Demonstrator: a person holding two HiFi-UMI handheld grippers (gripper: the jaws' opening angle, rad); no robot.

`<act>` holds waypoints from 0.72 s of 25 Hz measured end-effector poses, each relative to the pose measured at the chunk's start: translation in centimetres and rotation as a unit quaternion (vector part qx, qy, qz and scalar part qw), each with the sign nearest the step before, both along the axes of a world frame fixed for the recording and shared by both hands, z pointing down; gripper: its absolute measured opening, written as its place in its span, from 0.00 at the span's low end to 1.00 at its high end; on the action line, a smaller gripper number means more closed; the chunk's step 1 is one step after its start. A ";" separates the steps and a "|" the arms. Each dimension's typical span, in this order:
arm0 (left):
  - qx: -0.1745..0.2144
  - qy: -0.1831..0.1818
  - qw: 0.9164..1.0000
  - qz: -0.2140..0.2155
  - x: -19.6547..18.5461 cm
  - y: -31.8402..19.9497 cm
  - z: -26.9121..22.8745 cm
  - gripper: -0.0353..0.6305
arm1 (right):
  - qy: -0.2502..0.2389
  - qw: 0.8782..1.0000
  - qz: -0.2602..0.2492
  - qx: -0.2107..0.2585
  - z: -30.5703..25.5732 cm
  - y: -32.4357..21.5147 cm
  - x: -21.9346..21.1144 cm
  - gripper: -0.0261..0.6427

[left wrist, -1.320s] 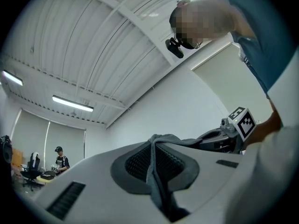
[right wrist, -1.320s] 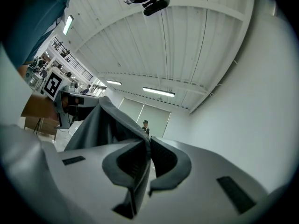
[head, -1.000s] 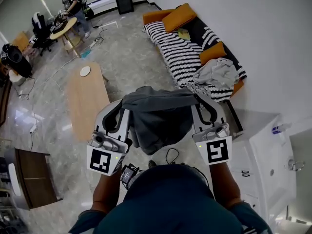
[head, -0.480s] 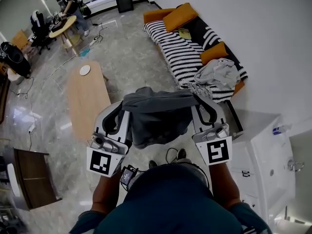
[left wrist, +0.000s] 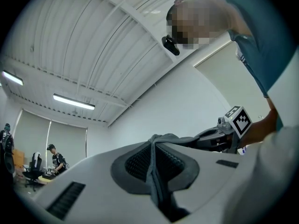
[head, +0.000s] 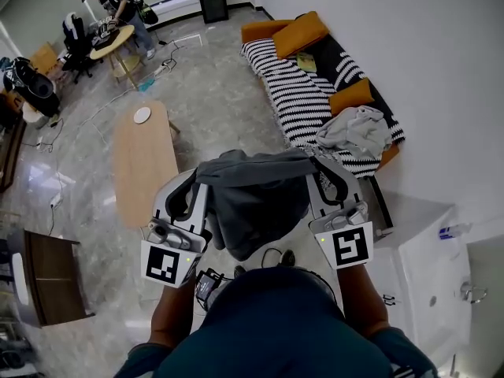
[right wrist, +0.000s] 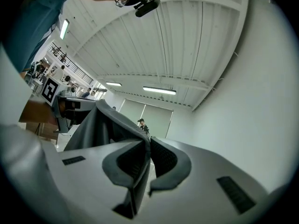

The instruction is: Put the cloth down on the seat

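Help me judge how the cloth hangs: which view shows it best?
The head view: the whole cloth hangs between the left gripper and right gripper. The left gripper view shows only a pinched strip in its jaws; the right gripper view, a pinched fold stretching away.

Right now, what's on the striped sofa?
Orange cushions, a pale crumpled garment and a small greenish item. The held grey cloth and right gripper hide the sofa's near corner.

- A living-room set inside a lab-like hall: striped sofa (head: 299, 97), orange cushions (head: 303, 34), wooden coffee table (head: 142, 168).
- Person (head: 120, 5) working at a round table (head: 109, 43), cables (head: 93, 116) across the polished floor (head: 213, 93).
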State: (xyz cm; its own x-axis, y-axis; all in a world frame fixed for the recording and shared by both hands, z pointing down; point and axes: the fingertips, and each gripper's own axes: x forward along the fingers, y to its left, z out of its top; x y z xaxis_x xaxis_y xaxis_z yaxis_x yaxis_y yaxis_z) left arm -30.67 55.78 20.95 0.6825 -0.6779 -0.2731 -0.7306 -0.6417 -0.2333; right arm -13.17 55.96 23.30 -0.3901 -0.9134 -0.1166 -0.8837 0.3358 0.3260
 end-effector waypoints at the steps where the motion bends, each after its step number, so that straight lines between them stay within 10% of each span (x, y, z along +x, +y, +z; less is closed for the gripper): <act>1: 0.000 -0.001 1.000 -0.001 0.8 -0.2 0.0 0.09 | -0.001 1.000 -0.002 -0.001 0.1 -0.3 0.8 0.09; 18: -0.013 -0.014 1.000 -0.024 9.0 -4.6 1.1 0.09 | -0.018 0.999 -0.030 -0.013 0.9 -5.6 9.0 0.09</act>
